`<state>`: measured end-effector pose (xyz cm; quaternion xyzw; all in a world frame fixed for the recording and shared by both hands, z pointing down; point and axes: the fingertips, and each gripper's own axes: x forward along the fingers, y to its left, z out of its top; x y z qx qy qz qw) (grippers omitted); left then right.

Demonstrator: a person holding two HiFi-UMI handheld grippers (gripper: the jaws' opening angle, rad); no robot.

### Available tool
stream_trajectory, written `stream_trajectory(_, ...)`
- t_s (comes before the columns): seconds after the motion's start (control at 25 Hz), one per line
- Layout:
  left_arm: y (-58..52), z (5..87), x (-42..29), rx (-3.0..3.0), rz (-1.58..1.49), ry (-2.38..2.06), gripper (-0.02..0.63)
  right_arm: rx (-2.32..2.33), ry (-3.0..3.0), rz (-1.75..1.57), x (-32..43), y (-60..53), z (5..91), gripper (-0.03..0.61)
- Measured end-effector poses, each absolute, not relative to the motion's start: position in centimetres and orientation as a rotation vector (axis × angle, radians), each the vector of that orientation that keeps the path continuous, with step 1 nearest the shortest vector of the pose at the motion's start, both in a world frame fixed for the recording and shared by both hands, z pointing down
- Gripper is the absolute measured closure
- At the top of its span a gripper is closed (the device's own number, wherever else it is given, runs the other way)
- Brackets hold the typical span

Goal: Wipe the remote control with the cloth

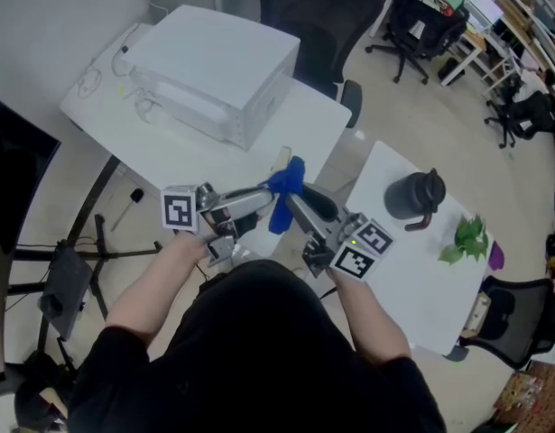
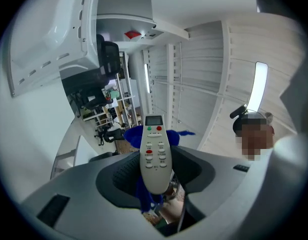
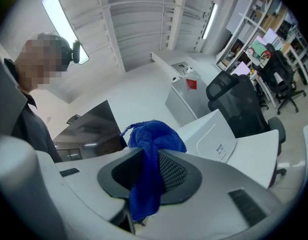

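A white remote control point(image 2: 155, 154) with red and green buttons stands upright between the jaws of my left gripper point(image 2: 155, 178), which is shut on its lower end. The blue cloth point(image 3: 151, 151) is bunched and pinched in my right gripper point(image 3: 146, 176), with a tail hanging below the jaws. In the head view both grippers are held in the air in front of the person's chest, the left gripper point(image 1: 255, 202) and right gripper point(image 1: 293, 202) tip to tip, and the cloth point(image 1: 286, 188) sits where they meet. In the left gripper view the cloth point(image 2: 132, 134) lies right behind the remote.
A white table point(image 1: 169, 147) ahead carries a large white box point(image 1: 214, 70). To the right, a second white table point(image 1: 412, 269) holds a black jug point(image 1: 414, 195) and a green plant point(image 1: 467, 237). A black office chair point(image 1: 309, 25) stands behind; a tripod point(image 1: 69, 273) is at the left.
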<state>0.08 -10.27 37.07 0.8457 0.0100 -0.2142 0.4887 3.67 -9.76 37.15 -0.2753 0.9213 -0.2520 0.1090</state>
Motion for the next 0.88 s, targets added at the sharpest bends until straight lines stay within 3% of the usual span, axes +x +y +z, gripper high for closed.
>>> stream_trajectory(0.56, -8.2, 38.8, 1.1, 2.101, -0.396, 0.034, 0.417, -0.956, 2.609, -0.659, 7.0, -11.4, 35.2, 0.477)
stream_trajectory(0.72, -9.9, 40.7, 0.2, 2.281, -0.314, -0.234, 0.417, -1.114, 2.625, -0.566, 8.1, -11.0, 35.8, 0.477)
stream_trajectory(0.88, -12.2, 43.7, -1.3, 2.553, 0.037, -0.675, 0.417, -1.295, 2.725, -0.439, 8.1, -9.9, 37.6, 0.477)
